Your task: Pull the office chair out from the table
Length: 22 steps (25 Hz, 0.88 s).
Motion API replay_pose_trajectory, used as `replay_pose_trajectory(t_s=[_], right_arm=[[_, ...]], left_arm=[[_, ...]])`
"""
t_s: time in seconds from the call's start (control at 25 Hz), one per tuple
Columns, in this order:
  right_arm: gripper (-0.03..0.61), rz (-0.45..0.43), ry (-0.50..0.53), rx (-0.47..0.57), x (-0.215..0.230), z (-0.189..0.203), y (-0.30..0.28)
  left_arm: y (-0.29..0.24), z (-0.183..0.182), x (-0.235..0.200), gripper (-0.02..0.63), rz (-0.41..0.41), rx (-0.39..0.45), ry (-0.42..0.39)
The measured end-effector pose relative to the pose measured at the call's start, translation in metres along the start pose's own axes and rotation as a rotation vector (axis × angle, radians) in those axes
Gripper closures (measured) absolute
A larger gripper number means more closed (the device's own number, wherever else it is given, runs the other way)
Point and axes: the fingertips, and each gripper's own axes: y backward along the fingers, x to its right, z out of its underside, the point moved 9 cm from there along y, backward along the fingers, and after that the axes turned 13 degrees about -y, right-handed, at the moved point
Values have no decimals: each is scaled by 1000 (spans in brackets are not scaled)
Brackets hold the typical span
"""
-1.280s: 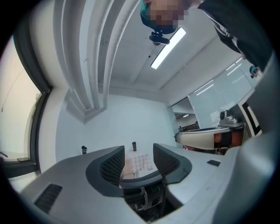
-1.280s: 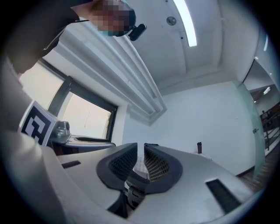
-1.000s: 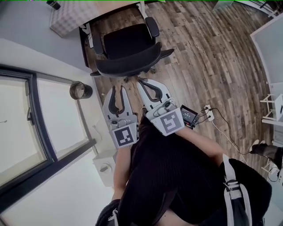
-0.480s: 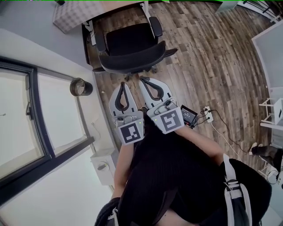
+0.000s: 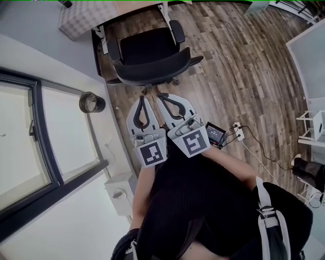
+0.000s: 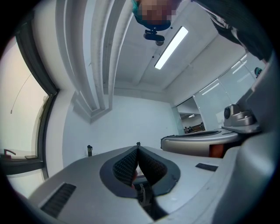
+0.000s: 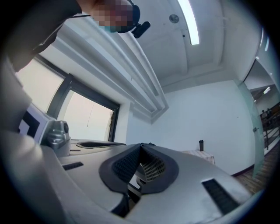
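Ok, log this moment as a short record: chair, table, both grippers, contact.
office chair: black, backrest toward the person, pushed up close to the table
left gripper: shut, empty, short of the backrest
right gripper: shut, empty, beside the left one, also short of the chair
contact: none; wooden floor shows between tips and chair
task state: chair not yet pulled out

Black office chair on wooden floor
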Motion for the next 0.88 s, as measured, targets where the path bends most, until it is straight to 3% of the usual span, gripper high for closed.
replay_pose_trajectory(t_s=[0.88], right_arm=[[578,77,-2,-29,15,10,-13]], left_arm=[[-15,17,-18,623,3,-18,8]])
